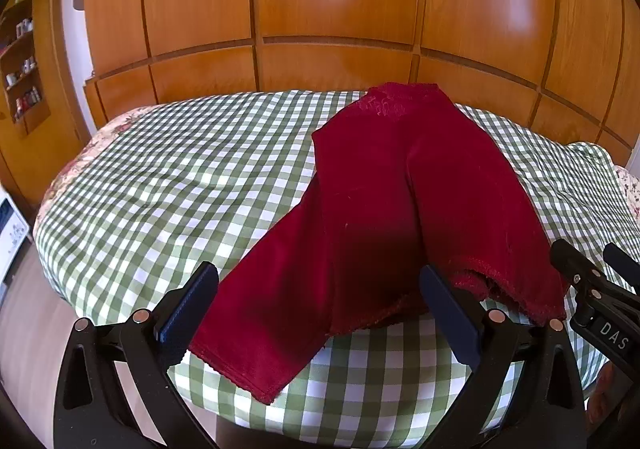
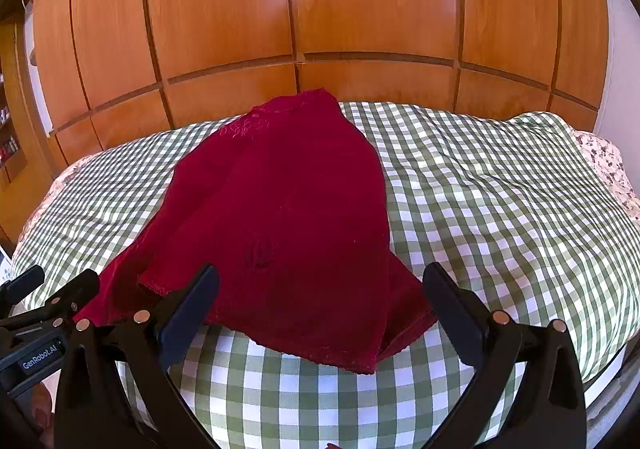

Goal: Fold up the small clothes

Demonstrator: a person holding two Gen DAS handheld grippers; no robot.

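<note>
A pair of small dark red trousers [image 1: 384,185] lies flat on the green-and-white checked bedcover [image 1: 168,185], waistband far from me, both leg hems near me. My left gripper [image 1: 320,289] stands open above the near leg ends, with nothing pressed between its blue pads. In the right wrist view the same red trousers [image 2: 288,217] spread in front of my right gripper [image 2: 320,289], which is also open and hovers over the near hem. The left gripper's black body [image 2: 36,309] shows at the left edge there; the right gripper's body [image 1: 592,289] shows at the right edge of the left wrist view.
A tall wooden wardrobe [image 1: 332,9] stands right behind the bed. A wooden shelf with small jars [image 1: 22,65] hangs at far left. Floral bedding [image 2: 604,165] peeks out at the bed's right side, and bare checked cover [image 2: 500,201] lies right of the garment.
</note>
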